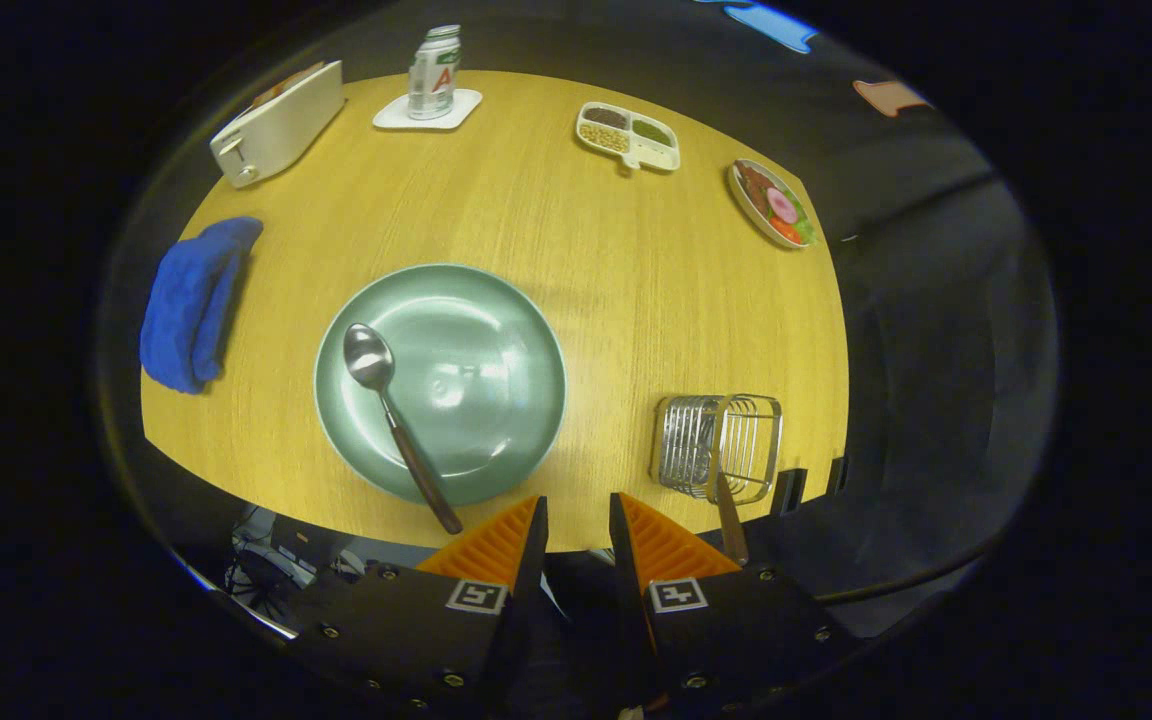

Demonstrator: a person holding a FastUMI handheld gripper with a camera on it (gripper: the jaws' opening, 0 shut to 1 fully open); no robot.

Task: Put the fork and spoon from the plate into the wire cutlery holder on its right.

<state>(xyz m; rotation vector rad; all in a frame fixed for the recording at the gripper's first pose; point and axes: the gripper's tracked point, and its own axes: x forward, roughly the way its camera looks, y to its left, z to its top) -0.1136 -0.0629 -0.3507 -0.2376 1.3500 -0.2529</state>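
Observation:
A green plate [496, 330] lies on the wooden table, just ahead and left of my fingers. A spoon [391, 405] with a dark handle rests on its left side, bowl away from me, handle poking over the near rim. To the plate's right stands the wire cutlery holder [718, 442], with a dark-handled utensil [729, 520] leaning out of it toward me; its head is hidden inside the wires. My gripper [576, 520] hovers above the table's near edge between plate and holder, its fingers apart by a narrow gap with nothing between them.
Beyond the plate: a blue cloth [194, 300] at the left, a white toaster [278, 122], a can on a white coaster [432, 75], a divided dish of grains [628, 136] and a plate of food [772, 203] at the far right.

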